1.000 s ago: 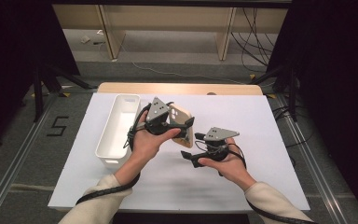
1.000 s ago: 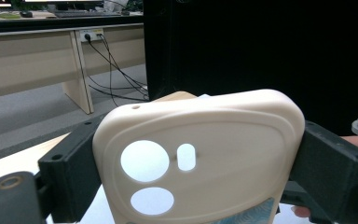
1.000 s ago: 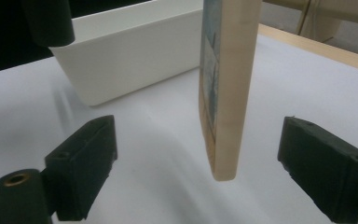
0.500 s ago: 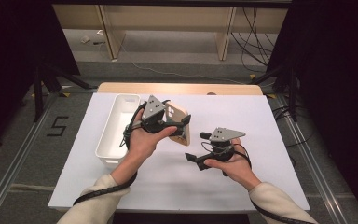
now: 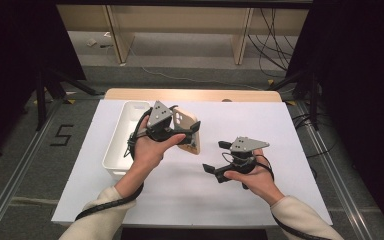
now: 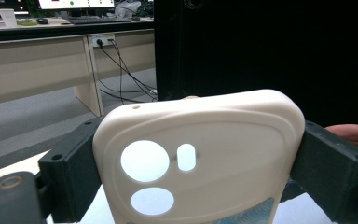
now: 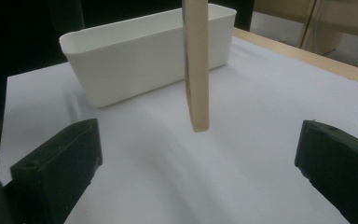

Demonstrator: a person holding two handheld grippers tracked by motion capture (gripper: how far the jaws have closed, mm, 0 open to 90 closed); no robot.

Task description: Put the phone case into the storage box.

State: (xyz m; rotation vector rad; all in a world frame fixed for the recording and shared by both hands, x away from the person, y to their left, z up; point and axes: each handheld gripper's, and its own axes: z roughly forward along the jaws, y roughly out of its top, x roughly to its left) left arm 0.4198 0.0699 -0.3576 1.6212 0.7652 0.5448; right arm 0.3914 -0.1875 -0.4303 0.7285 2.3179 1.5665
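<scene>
White tabletop (image 5: 180, 200) lies bare across the lower frame; the left gripper (image 5: 190, 131), centre, clamps a cream phone case (image 5: 190, 137) by its side edges, lifted beside the white bin (image 5: 122, 145); the right gripper (image 5: 216, 159), just opened wide, holds nothing, well apart.

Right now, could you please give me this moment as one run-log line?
left gripper: shut on phone case, held above table | right gripper: jaws just opening, nothing between them | white bin: beside case
</scene>
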